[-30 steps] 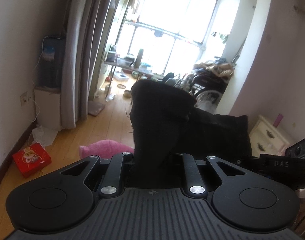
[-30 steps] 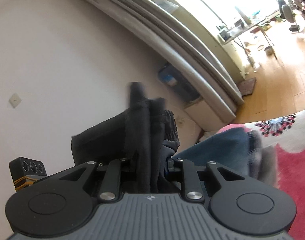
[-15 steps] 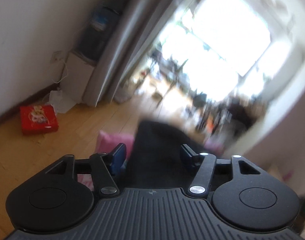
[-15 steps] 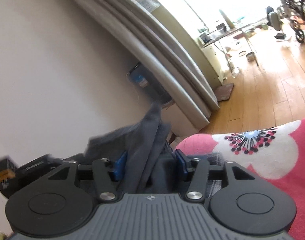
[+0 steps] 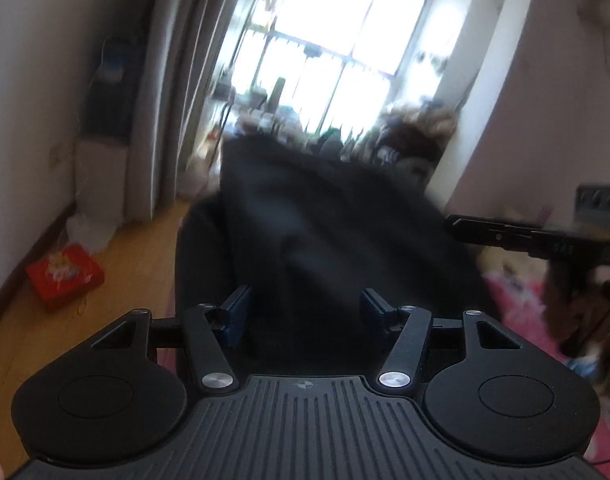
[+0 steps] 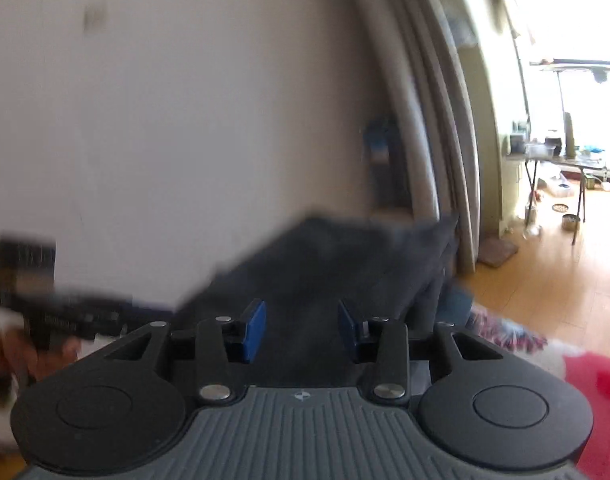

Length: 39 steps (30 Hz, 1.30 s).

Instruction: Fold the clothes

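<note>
One dark garment (image 5: 325, 240) — two grippers, one red box (image 5: 63, 276), one table (image 6: 561, 160)

The left gripper (image 5: 303, 306) is seen with its blue pads (image 5: 236, 314) spread apart, and a dark garment (image 5: 325, 240), blurred, is seen between and beyond them. Whether the cloth is touched by either pad cannot be told. The right gripper (image 5: 461, 226) is seen at the right edge of the view, at the garment's right side. A red box (image 5: 63, 276) is seen on the wooden floor (image 5: 137, 256) near the left wall, and a bright window (image 5: 345, 40) lies beyond.
</note>
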Tool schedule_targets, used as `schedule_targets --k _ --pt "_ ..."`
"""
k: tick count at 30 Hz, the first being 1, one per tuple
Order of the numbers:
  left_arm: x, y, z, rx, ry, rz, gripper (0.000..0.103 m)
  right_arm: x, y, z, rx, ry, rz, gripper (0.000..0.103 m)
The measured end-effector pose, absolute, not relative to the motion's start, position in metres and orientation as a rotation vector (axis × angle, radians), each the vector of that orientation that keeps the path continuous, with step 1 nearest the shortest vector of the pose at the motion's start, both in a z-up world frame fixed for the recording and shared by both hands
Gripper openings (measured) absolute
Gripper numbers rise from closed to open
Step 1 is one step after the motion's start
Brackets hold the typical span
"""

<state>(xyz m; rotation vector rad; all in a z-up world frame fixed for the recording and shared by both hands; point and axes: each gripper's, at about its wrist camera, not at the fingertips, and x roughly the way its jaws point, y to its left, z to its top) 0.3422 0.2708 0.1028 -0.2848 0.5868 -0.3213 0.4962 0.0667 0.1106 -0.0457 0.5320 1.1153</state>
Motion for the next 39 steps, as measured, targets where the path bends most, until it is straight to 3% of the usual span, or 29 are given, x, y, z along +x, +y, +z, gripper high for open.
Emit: schedule_targets --k 3,7,12,20,22,24,26,31,39 --pt "0.349 0.292 0.090 -0.434 0.628 -0.242 0.053 0.513 0.065 0.087 0.050 0.638 1.025 0.037" --pt "0.332 0.319 0.106 -0.617 0.585 -0.201 0.059 0.522 0.033 0.094 0.346 0.656 0.981 0.038" --pt "0.291 0.312 0.136 -0.601 0.536 -0.153 0.061 0.513 -0.007 0.107 0.545 0.671 0.913 0.038" --pt "0.199 0.244 0.155 -0.396 0.504 -0.140 0.079 0.367 -0.031 0.128 0.234 0.611 0.818 0.040" --pt "0.169 0.224 0.159 -0.329 0.493 -0.100 0.087 0.324 -0.033 0.127 0.193 0.596 0.765 0.041" --pt "0.133 0.199 0.162 -0.249 0.467 -0.051 0.100 0.282 -0.036 0.127 0.151 0.580 0.712 0.050" --pt "0.103 0.180 0.164 -0.202 0.451 -0.020 0.103 0.239 -0.038 0.127 0.110 0.564 0.659 0.061" --pt "0.044 0.149 0.169 -0.209 0.385 0.096 0.103 0.175 -0.056 0.126 0.085 0.637 0.581 0.077" --pt "0.020 0.125 0.172 -0.229 0.533 0.160 0.103 0.123 -0.079 0.131 0.013 0.644 0.515 0.099"
